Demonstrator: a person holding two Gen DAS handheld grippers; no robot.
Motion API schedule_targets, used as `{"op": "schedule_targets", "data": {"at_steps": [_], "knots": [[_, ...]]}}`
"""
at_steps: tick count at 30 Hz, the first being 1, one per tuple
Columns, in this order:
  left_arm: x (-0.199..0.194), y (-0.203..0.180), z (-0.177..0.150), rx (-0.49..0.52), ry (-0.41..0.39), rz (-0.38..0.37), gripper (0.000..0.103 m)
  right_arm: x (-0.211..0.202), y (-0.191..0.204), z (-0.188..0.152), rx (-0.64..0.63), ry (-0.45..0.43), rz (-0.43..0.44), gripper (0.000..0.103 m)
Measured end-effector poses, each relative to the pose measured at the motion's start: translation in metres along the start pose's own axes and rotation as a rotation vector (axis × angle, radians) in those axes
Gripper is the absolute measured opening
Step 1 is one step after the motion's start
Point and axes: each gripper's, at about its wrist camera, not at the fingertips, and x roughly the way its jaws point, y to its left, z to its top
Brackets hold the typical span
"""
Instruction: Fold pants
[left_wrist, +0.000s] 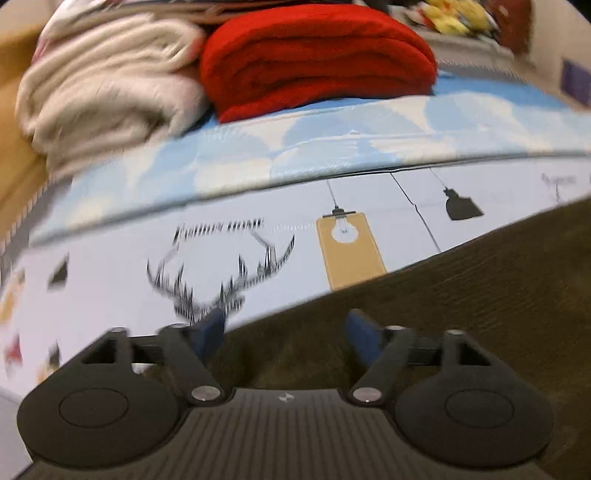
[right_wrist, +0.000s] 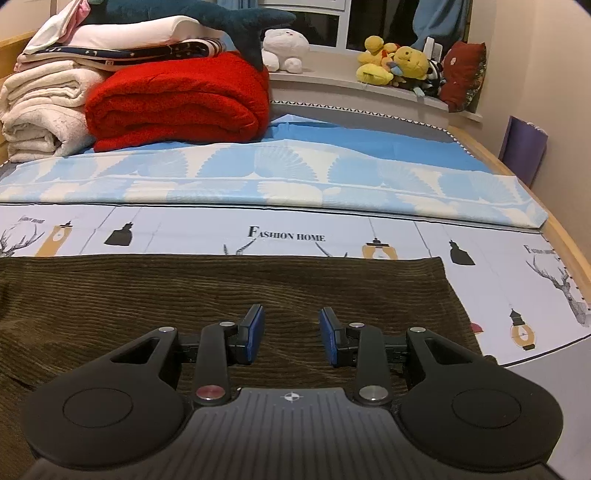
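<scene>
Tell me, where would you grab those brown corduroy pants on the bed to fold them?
Probably at the far right corner of the brown corduroy pants. They lie flat on the printed sheet, so the middle offers nothing to pinch, while that edge is straight and bare. I would bring the right gripper, which is open above the cloth, in low from the right side to catch the hem.

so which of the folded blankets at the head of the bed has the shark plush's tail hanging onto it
The red blanket: the dark teal shark plush droops its tail onto its top. The cream blankets to its left carry folded bedding instead.
</scene>
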Motion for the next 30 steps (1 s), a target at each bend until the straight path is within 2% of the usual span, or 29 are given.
{"op": "schedule_targets", "data": {"at_steps": [2,5,9,11,12,13,14,15,16,19,23,27,30], "knots": [[0.015,0.001,0.004,0.033,0.001,-0.001,0.085,0.003,-0.005,-0.001,0.003,0.005,-0.005,0.035],[0.044,0.007,0.006,0.042,0.048,0.007,0.085,0.007,-0.011,-0.001,0.002,0.014,-0.013,0.035],[0.075,0.009,-0.004,0.087,0.152,-0.063,0.085,0.012,-0.014,-0.003,-0.006,0.024,-0.033,0.035],[0.082,0.011,-0.007,0.087,0.142,-0.095,0.084,0.017,-0.014,-0.005,-0.016,0.041,-0.045,0.035],[0.084,0.014,-0.008,0.072,0.146,-0.124,0.079,0.019,-0.014,-0.006,-0.022,0.048,-0.049,0.035],[0.085,0.018,-0.007,0.054,0.153,-0.161,0.062,0.021,-0.013,-0.006,-0.027,0.052,-0.052,0.035],[0.086,0.020,-0.005,0.039,0.159,-0.214,0.050,0.023,-0.012,-0.006,-0.031,0.054,-0.055,0.035],[0.084,0.019,-0.004,0.052,0.158,-0.234,0.039,0.024,-0.011,-0.006,-0.035,0.056,-0.057,0.035],[0.082,0.014,-0.003,0.093,0.155,-0.229,0.032,0.025,-0.009,-0.005,-0.038,0.057,-0.060,0.035],[0.072,0.000,-0.004,0.200,0.142,-0.206,0.021,0.027,-0.005,-0.004,-0.047,0.059,-0.061,0.035],[0.043,-0.003,-0.001,0.219,0.100,-0.193,0.014,0.029,0.001,-0.004,-0.065,0.063,-0.063,0.035],[-0.008,-0.009,0.002,0.231,0.044,-0.177,0.012,0.029,0.000,-0.003,-0.050,0.067,-0.066,0.035],[-0.050,-0.026,-0.004,0.244,0.052,-0.167,0.010,0.027,-0.002,-0.004,-0.026,0.066,-0.064,0.035]]}}
